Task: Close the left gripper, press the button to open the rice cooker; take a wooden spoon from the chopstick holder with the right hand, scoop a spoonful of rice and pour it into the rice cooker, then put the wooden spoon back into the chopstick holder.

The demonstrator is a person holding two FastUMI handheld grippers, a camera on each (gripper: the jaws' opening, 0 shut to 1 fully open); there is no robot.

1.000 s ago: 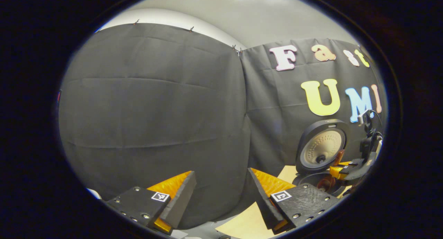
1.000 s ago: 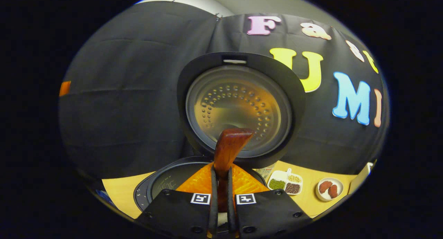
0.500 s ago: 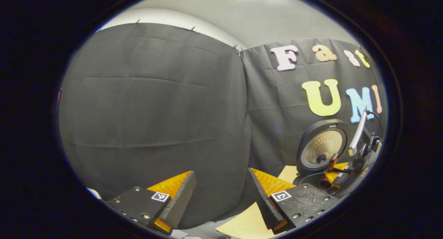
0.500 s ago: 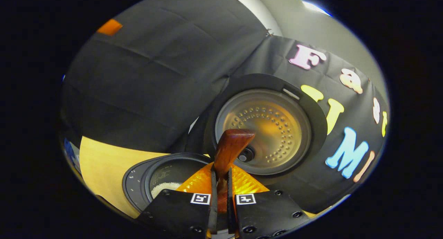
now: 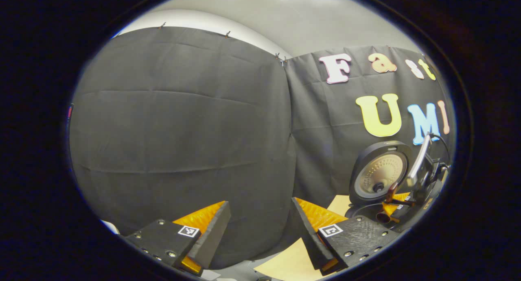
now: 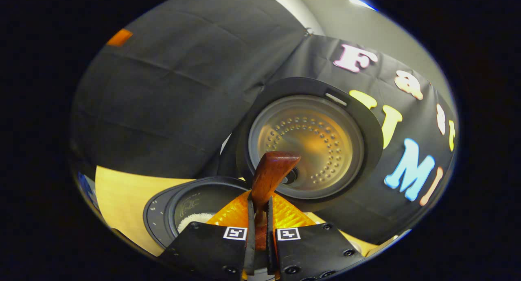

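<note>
In the right gripper view my right gripper (image 6: pixel 259 203) is shut on the handle of a wooden spoon (image 6: pixel 270 177), which sticks up and forward, rolled to one side. Just past it stands the rice cooker with its round lid (image 6: pixel 306 138) raised and its pot (image 6: pixel 191 208) open; white rice (image 6: pixel 191 221) lies in the pot. In the left gripper view my left gripper (image 5: pixel 260 216) stands open with nothing between its fingers, facing the black cloth. Far right there, the rice cooker (image 5: pixel 378 173) and the right gripper (image 5: pixel 397 205) with the spoon (image 5: pixel 390 191) sit over the pot.
The wooden table top (image 6: pixel 122 195) runs left of the cooker in the right gripper view and shows below my left fingers (image 5: pixel 293 260). Black cloth walls close off the back and left side.
My right gripper has rolled to the side over the open pot, tilting the spoon, and rice now shows in the pot. The left gripper has stayed still and open.
</note>
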